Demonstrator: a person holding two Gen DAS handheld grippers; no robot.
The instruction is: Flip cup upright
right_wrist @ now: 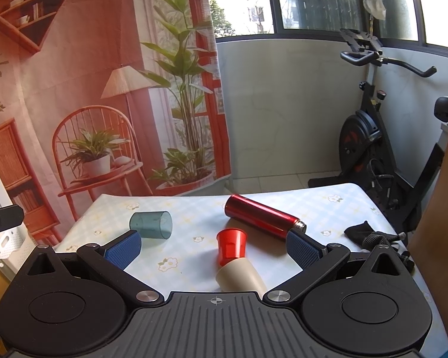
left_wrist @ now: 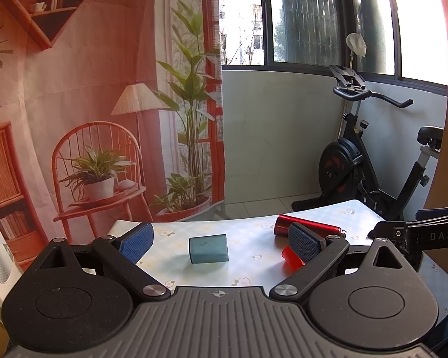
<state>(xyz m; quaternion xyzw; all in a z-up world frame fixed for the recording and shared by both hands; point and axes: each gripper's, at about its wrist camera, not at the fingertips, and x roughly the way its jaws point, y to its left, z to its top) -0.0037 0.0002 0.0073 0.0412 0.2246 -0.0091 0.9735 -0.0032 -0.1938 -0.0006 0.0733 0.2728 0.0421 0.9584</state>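
A red bottle (right_wrist: 261, 216) lies on the floral counter (right_wrist: 328, 205); an exercise bike (right_wrist: 382, 137) stands beside a printed backdrop (right_wrist: 89, 89).

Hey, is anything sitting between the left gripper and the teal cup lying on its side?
Nothing visible. The translucent teal plastic cup lies on the floral tablecloth straight ahead of the open left gripper, with bare cloth between. The red metal bottle lies off to the right.

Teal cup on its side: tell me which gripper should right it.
Left, probably. The teal cup lies centred between the open left gripper fingers. For the open right gripper it sits off beyond the left finger, with the red cup centred instead.
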